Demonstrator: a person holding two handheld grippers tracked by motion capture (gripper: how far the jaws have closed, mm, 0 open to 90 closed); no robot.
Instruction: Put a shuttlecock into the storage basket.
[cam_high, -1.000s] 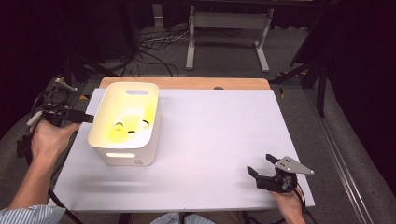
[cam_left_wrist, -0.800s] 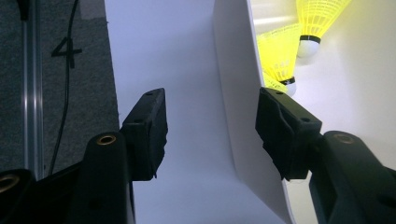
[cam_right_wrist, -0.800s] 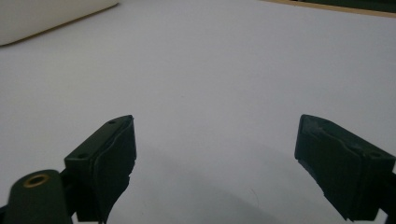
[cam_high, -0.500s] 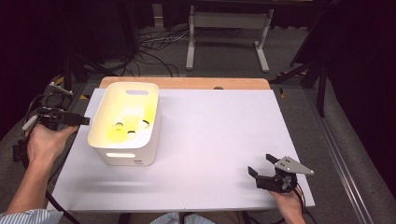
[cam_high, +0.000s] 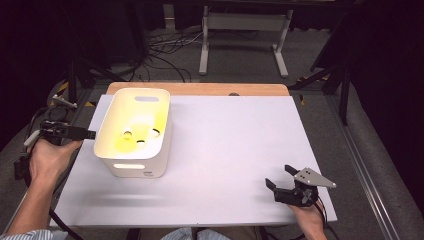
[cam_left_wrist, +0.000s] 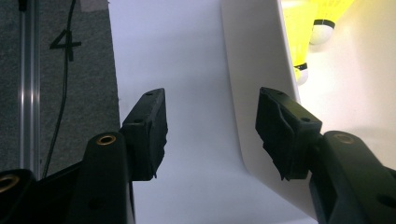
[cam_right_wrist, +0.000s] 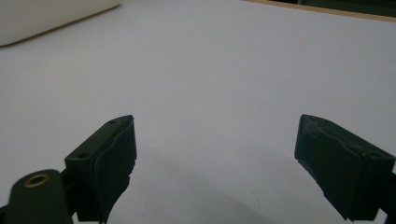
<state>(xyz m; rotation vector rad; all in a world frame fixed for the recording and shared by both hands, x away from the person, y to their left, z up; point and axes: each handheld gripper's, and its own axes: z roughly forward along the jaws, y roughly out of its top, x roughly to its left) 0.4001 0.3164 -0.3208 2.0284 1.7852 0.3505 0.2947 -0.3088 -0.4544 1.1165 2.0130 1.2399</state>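
A white plastic bin (cam_high: 131, 165) stands at the left of the white table (cam_high: 230, 135) with yellow shuttlecocks (cam_high: 140, 136) lying inside. My left gripper (cam_high: 91, 134) is held level just left of the bin's rim. In the left gripper view the left gripper (cam_left_wrist: 212, 109) is open, with the bin's wall (cam_left_wrist: 254, 70) running between the jaws farther ahead and the shuttlecocks (cam_left_wrist: 303, 37) beyond it. My right gripper (cam_high: 279, 176) rests near the table's front right corner, open and holding nothing; in the right gripper view the right gripper (cam_right_wrist: 215, 140) faces bare table.
A wooden strip (cam_high: 200, 89) borders the table's far edge. On the floor behind it are a metal stand (cam_high: 245, 30) and loose cables (cam_high: 165, 50). A corner of the bin (cam_right_wrist: 46, 18) lies far ahead of the right gripper.
The left gripper has drawn back a little from the bin's left rim and dropped slightly toward the person. The right gripper has stayed put.
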